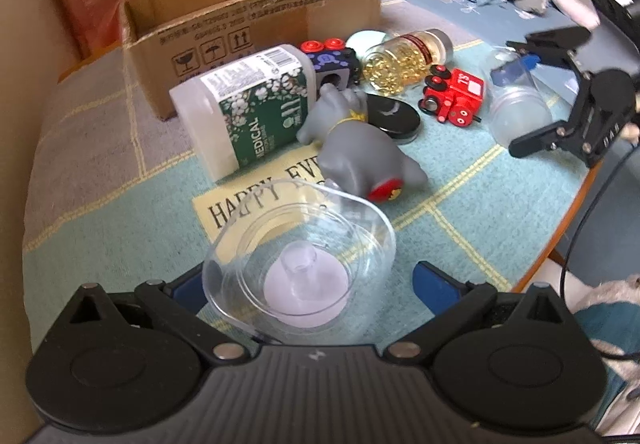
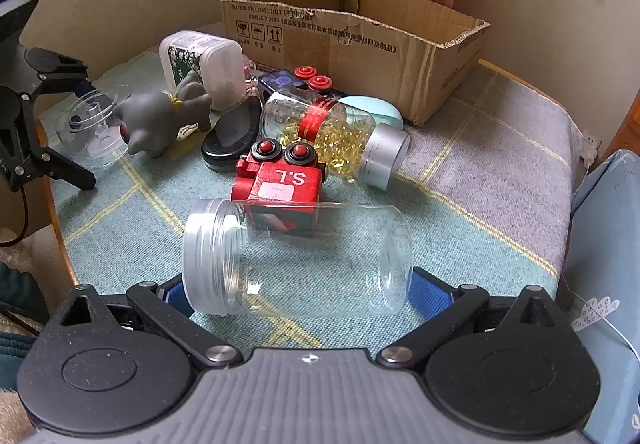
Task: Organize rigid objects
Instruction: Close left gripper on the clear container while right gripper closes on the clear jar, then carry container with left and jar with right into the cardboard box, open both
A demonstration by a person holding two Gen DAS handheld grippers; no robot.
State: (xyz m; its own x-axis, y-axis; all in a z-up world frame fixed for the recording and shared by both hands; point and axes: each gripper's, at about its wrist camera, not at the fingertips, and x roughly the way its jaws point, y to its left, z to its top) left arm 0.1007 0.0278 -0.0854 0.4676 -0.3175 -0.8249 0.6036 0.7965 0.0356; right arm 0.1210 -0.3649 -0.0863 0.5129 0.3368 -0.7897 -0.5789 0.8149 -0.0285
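The left tongs [image 1: 304, 280] straddle a clear plastic funnel-like cup [image 1: 300, 268] lying on its side, the blue pads spread wide on either flank; whether they already press it I cannot tell. The right tongs [image 2: 298, 284] likewise bracket an empty clear jar [image 2: 296, 256] lying crosswise, mouth toward nine o'clock, jaws wide and pads just beside its two ends, contact unclear. Both pieces sit nearest their own tongs at the six o'clock edge of each view, which is probably why they are taken first: they guard the way to the heap. Beyond lie a red toy train [image 2: 280, 180], a grey toy animal [image 1: 352, 148], a capsule bottle [image 2: 340, 136] on its side, a black lid [image 1: 394, 114], a white bottle [image 1: 248, 104] marked MEDICAL, and a dark toy block with red knobs [image 1: 332, 60], packed close and touching one another. The open cardboard box [image 1: 248, 28] stands at twelve o'clock in the left wrist view, at one o'clock in the right, and is likely where things go. The surface [image 2: 500, 172], under a checked cloth, has open room at three o'clock in the right wrist view, a clean lane to the box; the train lies just behind the jar, so a lift should go upward first. The rounded rim is near at eight o'clock there, so rolling things could escape.
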